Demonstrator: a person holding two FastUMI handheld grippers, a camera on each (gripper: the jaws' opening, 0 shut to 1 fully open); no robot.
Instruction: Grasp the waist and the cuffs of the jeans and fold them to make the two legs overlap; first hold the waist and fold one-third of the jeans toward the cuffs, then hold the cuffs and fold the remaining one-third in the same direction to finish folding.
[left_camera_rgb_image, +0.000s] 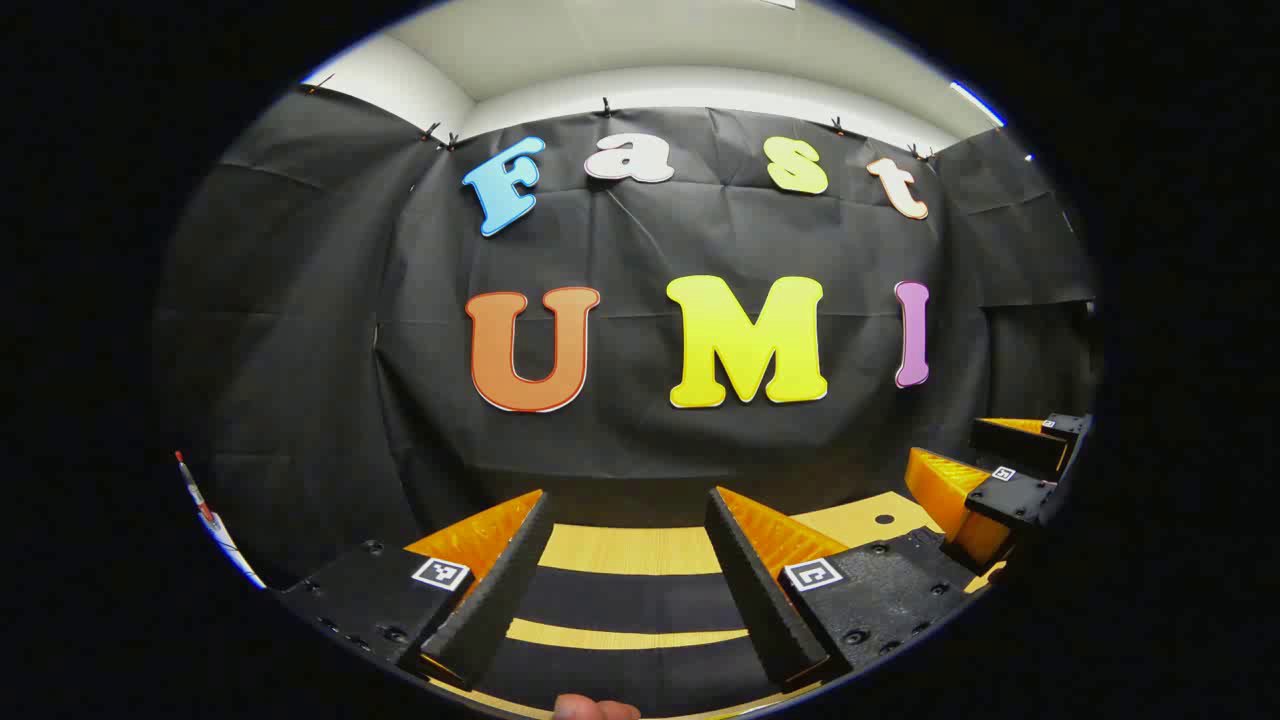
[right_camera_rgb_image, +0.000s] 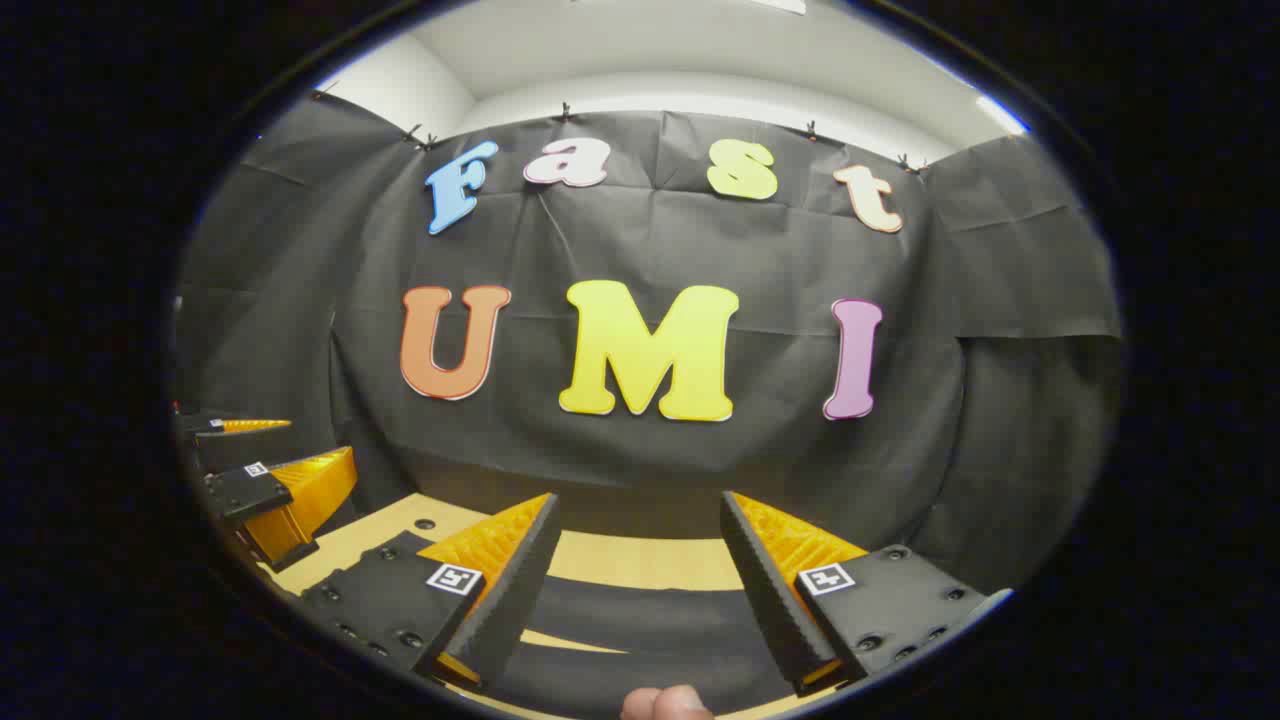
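Observation:
My left gripper (left_camera_rgb_image: 628, 500) is open and level over a light wooden table (left_camera_rgb_image: 630, 550), facing the booth's back wall. Nothing sits between its fingers. Dark bands cross the wood low between them; I cannot tell what they are. My right gripper (right_camera_rgb_image: 637, 500) is also open and empty, over the same table (right_camera_rgb_image: 640, 562) with similar dark bands below. In the left gripper view the right gripper (left_camera_rgb_image: 965, 452) hangs at the right edge, open. The left gripper (right_camera_rgb_image: 300, 447) appears at the left of the right gripper view, beside and level with it.
The black cloth wall (left_camera_rgb_image: 640, 440) stands close behind the table's far edge. Small round holes mark the tabletop (left_camera_rgb_image: 884, 519) (right_camera_rgb_image: 425, 523). A fingertip (left_camera_rgb_image: 595, 708) (right_camera_rgb_image: 665, 702) of the holding hand shows at the bottom of each view. A thin red and white object (left_camera_rgb_image: 195, 490) sits far left.

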